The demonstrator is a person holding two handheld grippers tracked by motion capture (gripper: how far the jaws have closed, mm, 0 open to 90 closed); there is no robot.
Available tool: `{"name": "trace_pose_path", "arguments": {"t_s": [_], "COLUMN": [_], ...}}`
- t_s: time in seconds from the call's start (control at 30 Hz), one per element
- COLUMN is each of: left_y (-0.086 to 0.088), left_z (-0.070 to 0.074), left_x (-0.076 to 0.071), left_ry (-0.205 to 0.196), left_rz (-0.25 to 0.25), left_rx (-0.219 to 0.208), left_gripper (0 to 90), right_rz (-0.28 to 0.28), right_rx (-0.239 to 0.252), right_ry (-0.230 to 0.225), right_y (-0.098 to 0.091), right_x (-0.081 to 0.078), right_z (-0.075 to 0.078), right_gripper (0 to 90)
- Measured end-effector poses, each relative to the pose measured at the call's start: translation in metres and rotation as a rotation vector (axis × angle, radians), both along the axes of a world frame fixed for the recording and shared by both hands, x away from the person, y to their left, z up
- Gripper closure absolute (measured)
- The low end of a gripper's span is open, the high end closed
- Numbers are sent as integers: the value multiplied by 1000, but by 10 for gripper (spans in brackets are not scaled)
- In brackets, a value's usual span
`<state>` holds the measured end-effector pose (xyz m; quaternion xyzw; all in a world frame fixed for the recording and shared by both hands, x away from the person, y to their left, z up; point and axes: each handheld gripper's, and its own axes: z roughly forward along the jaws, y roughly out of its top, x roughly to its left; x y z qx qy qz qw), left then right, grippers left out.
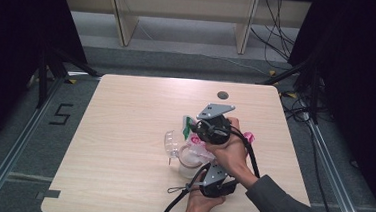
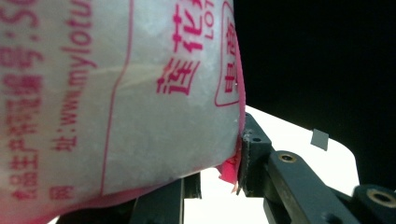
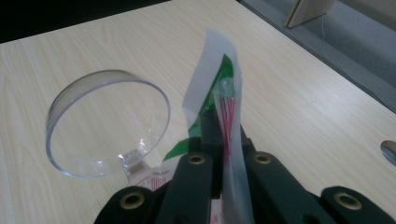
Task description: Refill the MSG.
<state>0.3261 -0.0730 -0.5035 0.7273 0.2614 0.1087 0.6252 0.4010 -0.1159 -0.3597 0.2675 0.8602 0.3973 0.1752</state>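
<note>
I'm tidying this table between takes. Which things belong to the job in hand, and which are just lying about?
In the job:
- white bag with pink print, pinched at both ends
- left hand-held gripper, shut on the bag
- right hand-held gripper, shut on the bag's top edge
- clear container under the bag
- its open hinged clear lid

Lying about:
- nothing loose that I can make out on the table

The bench (image 1: 124,131) is seen from high up, facing forward; both gripper views are shot close-up, sharing the bag (image 2: 116,93).
</note>
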Motion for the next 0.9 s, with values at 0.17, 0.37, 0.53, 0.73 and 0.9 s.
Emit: {"name": "trace_pose_path", "arguments": {"t_s": [0.17, 0.37, 0.53, 0.73, 0.9], "left_y": [0, 0, 1, 2, 3], "left_z": [0, 0, 1, 4, 3], "left_x": [-1, 0, 0, 0, 0], "left_ry": [0, 3, 1, -11, 0], "left_rz": [1, 1, 3, 11, 11], "left_rx": [-6, -6, -11, -19, -23], "left_gripper": [737, 737, 739, 739, 739], "right_rz": [-1, 5, 11, 10, 4], "right_rx": [-3, -14, -21, -12, -32], "right_ry": [-6, 3, -6, -18, -9], "right_y": [0, 2, 2, 5, 9], "right_x": [0, 0, 0, 0, 1], "right_z": [0, 0, 2, 5, 3], "right_gripper": [900, 900, 900, 900, 900]}}
